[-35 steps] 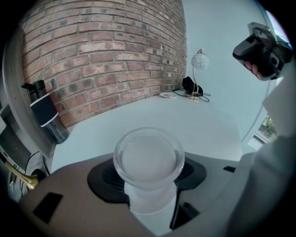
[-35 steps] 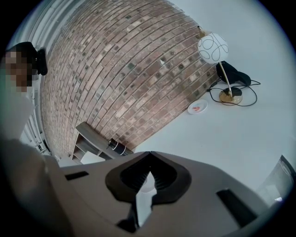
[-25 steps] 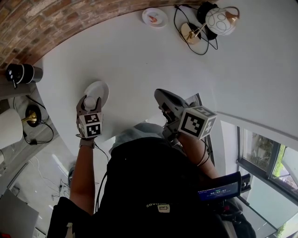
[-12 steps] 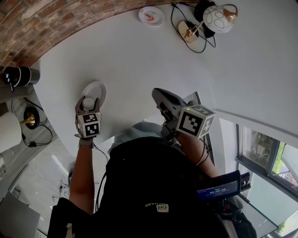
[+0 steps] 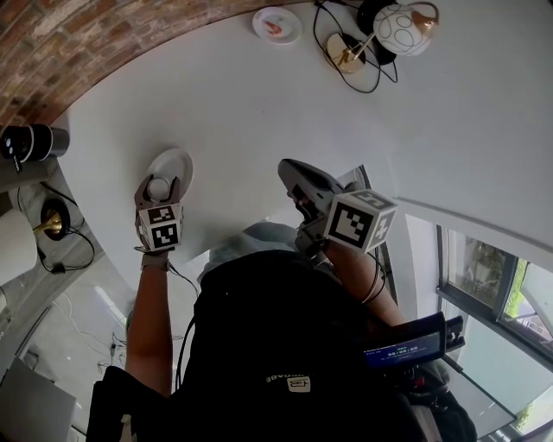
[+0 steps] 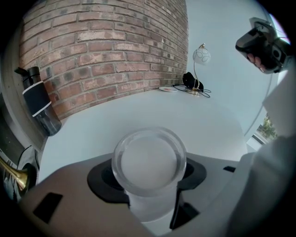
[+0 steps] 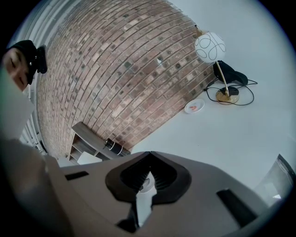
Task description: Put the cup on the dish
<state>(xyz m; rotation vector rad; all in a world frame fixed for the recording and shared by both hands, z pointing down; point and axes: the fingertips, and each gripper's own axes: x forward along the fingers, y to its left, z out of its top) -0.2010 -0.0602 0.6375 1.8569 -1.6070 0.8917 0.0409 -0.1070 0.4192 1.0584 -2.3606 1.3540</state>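
Observation:
A clear glass cup (image 6: pixel 148 159) stands upright between the jaws of my left gripper (image 6: pixel 149 185), which is shut on it. In the head view the cup (image 5: pixel 158 187) sits over the near edge of a round white dish (image 5: pixel 175 159) on the white table (image 5: pixel 251 104). Whether the cup touches the dish cannot be told. The cup hides the dish in the left gripper view. My right gripper (image 5: pixel 289 170) hovers to the right at the table's near side. Its jaws (image 7: pixel 147 181) are shut with nothing in them.
A small plate (image 5: pixel 277 24) with something orange lies at the far side, next to a globe lamp (image 5: pixel 406 26) with black cables. A black-and-white bottle (image 5: pixel 30 142) stands off the left edge, against the brick wall. A brass lamp base (image 5: pixel 54 221) sits lower left.
The whole scene has drifted slightly up and left in the head view. The left gripper still holds the cup at the dish's near edge; the right gripper keeps its place.

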